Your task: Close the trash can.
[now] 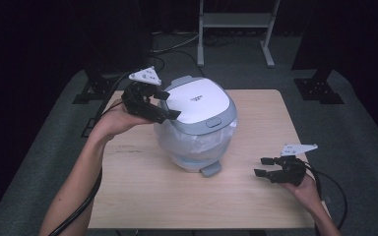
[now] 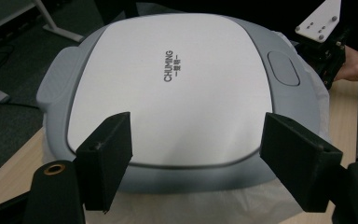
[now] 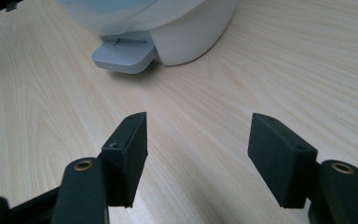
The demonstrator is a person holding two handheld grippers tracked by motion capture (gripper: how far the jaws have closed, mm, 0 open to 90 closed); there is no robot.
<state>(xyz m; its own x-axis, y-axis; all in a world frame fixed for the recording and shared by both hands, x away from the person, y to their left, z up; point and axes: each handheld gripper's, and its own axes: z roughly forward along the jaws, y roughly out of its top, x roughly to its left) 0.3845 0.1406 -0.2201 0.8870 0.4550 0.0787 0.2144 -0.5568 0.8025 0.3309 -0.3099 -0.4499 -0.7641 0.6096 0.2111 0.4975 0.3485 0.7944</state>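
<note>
Bin (image 1: 197, 125) stood near the middle of the counter (image 1: 142, 196), a round, lidded plastic pedal bin with a thin white liner (image 1: 204, 142) bulging below its grey rim. It looked light and hollow, so it would probably slide or tip if pushed hard; the smooth lid (image 2: 172, 84) offered little purchase. Better holds seemed the grey rim, the push button (image 2: 283, 68), or the pedal (image 3: 123, 56); the liner was flimsy. Left tool (image 1: 166, 103) hovered at the lid's edge, jaws apart, holding nothing. Right tool (image 1: 262, 167) rested well apart, open and empty.
</note>
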